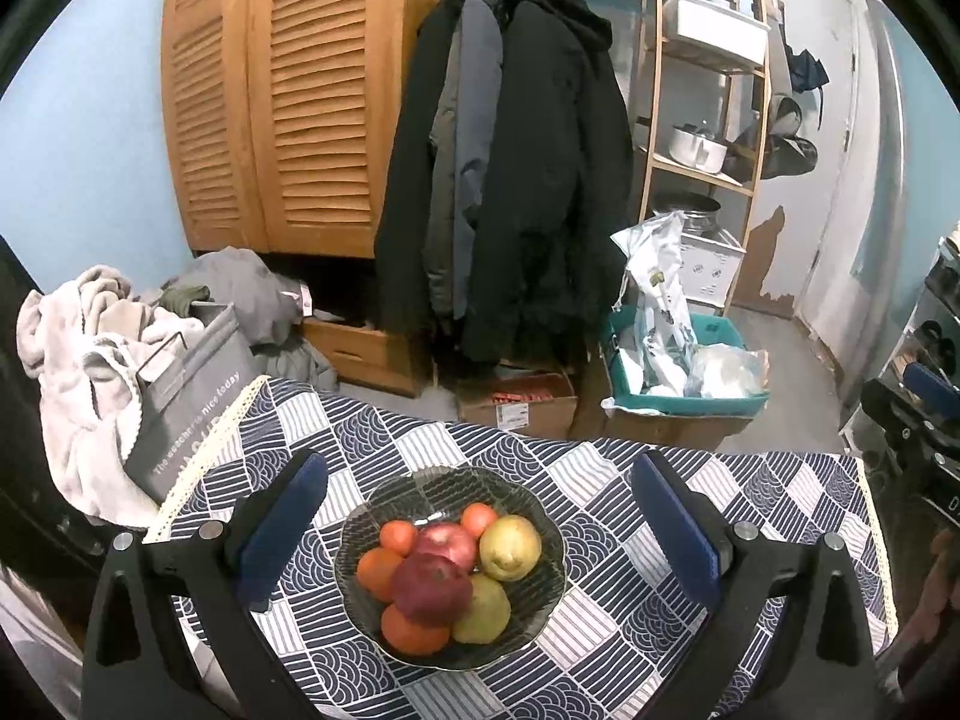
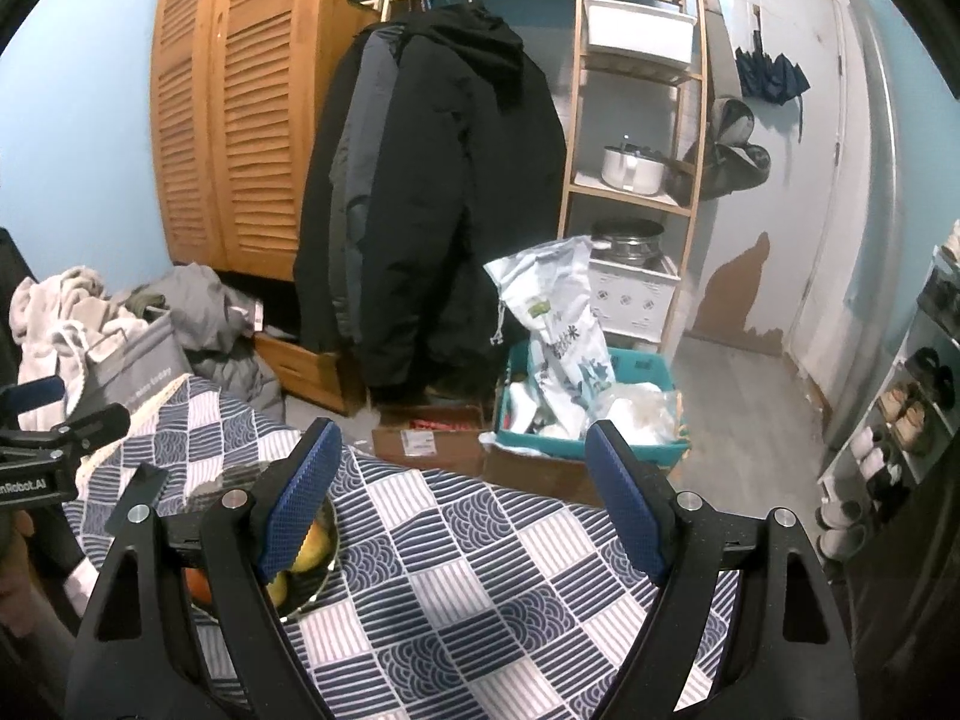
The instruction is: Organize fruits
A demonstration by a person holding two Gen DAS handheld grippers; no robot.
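A dark glass bowl (image 1: 543, 591) sits on the blue-and-white patterned tablecloth (image 1: 630, 480). It holds two red apples (image 1: 432, 588), several small oranges (image 1: 414, 630), a yellow lemon (image 1: 510, 546) and a yellow-green pear (image 1: 483, 612). My left gripper (image 1: 477, 516) is open and empty, with its fingers on either side of the bowl and above it. My right gripper (image 2: 462, 498) is open and empty over bare tablecloth (image 2: 480, 570). In the right wrist view the bowl (image 2: 327, 567) is at the left, mostly hidden behind the left finger (image 2: 294, 510).
A grey laundry basket (image 1: 180, 396) with clothes stands left of the table. Behind the table are cardboard boxes (image 1: 516, 402), a teal crate (image 1: 684, 402) with bags, hanging coats (image 1: 510, 180), a wooden wardrobe (image 1: 282, 90) and a shelf unit (image 1: 702, 120).
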